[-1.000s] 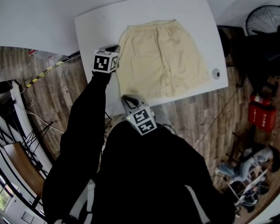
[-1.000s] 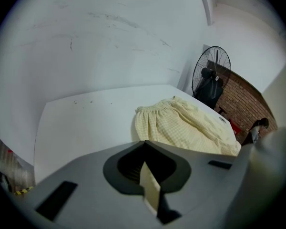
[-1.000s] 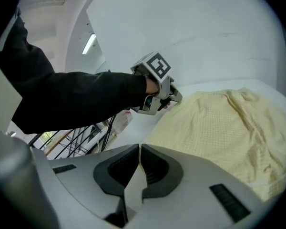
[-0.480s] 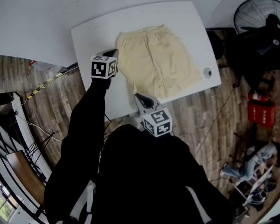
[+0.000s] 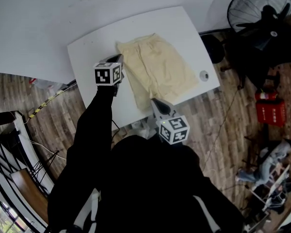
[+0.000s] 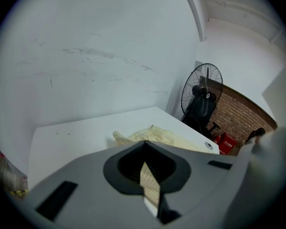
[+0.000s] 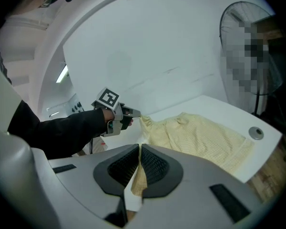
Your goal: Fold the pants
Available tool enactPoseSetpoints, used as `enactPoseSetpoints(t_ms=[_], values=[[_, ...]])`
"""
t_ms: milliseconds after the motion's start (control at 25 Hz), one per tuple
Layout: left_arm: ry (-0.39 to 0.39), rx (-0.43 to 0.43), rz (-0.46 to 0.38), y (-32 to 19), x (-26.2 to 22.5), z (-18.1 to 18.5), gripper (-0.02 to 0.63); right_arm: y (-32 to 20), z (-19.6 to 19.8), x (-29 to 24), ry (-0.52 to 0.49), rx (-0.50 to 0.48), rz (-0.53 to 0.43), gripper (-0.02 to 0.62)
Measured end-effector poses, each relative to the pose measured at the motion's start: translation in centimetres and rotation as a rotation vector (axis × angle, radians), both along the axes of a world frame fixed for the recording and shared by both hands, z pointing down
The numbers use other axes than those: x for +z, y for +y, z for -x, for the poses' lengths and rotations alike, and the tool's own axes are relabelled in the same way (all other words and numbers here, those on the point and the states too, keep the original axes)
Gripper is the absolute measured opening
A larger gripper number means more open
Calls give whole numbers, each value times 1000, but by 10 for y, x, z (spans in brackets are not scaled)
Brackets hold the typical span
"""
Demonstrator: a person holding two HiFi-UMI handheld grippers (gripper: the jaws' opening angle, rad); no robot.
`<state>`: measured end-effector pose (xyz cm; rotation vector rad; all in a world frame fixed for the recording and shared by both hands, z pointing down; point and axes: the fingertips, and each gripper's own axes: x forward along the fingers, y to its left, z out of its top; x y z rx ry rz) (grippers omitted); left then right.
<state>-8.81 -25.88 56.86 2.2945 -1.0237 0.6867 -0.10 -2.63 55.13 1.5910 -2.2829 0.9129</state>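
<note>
Pale-yellow shorts (image 5: 157, 71) lie flat in the middle of the white table (image 5: 89, 47), waistband toward the table's far end and leg hems toward its near edge, next to the round cable port (image 5: 203, 74) set in the table's right corner. The left gripper (image 5: 118, 58) is clamped on the waistband corner on the table's left side; its own view shows the jaws together with a strip of checked fabric pinched between them. The right gripper (image 5: 155, 101) sits at the table's near edge, clenched on the hem corner of the same side, with cloth running out from between its pads. In the right gripper view, the long edge between the two grips hangs raised off the table while the rest of the shorts rests on it. My read: the first lengthwise fold is started but not landed. No crease or doubled layer shows. What's left is to carry the held edge across the table to the far side of the shorts, lay it down, let go, then fold waistband to hems. One risk: uneven lift could skew the edge.
</note>
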Motion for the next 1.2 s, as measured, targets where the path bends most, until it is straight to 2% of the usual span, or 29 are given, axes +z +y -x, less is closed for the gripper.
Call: enactPoseSetpoints(t_ms=[360,1200], values=[[40,56,-24,-7,-24,-64,2,-5,-61,-12,-11,132,-8,17],[9,190,6,-29,-13,-206,2,-21,-198,3,-41,355,38,17]])
